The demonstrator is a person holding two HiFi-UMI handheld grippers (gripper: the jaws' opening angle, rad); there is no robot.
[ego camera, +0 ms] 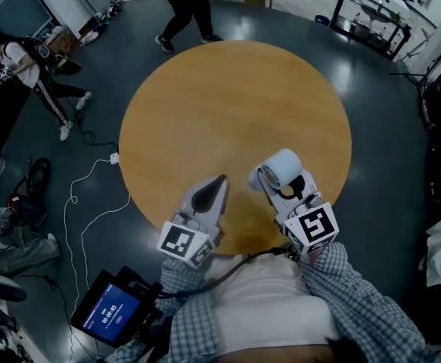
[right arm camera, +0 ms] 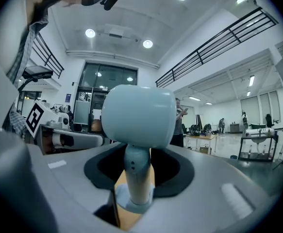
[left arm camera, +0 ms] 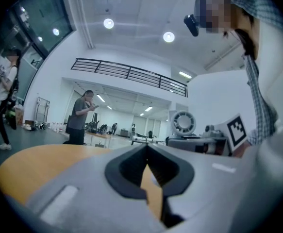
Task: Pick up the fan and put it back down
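Right gripper point(ego camera: 277, 186) hangs over the table's near edge, its 2 jaws clamped on the slim stem point(right arm camera: 137, 171) of the fan point(ego camera: 280, 167), between the round head point(right arm camera: 139, 114) above and the small base point(right arm camera: 134, 201) below. Taking the stem makes sense: it is the 1 part narrow enough to fit between the pads, and a hold there keeps the fan upright with its weight balanced over the jaws. The fan looks carried clear of the table top, not resting on it, so I judge the pick-up done and the set-down yet to come.

Left gripper point(ego camera: 218, 181) sits just beside it, to its left and also over the near edge. Its jaws meet at the tips with nothing between them, and it is apart from the fan. It seems to be parked out of the way, since 1 grip is enough for so light a thing.

Beyond both grippers the round wooden table point(ego camera: 228, 97) is bare, which leaves plenty of room for setting the fan down upright.

Past the far edge, on the dark floor point(ego camera: 371, 74), 1 person point(ego camera: 184, 2) stands close to the table and another point(ego camera: 31, 70) is off to the left. A white cable point(ego camera: 91, 174) trails on the floor by the table's left edge.
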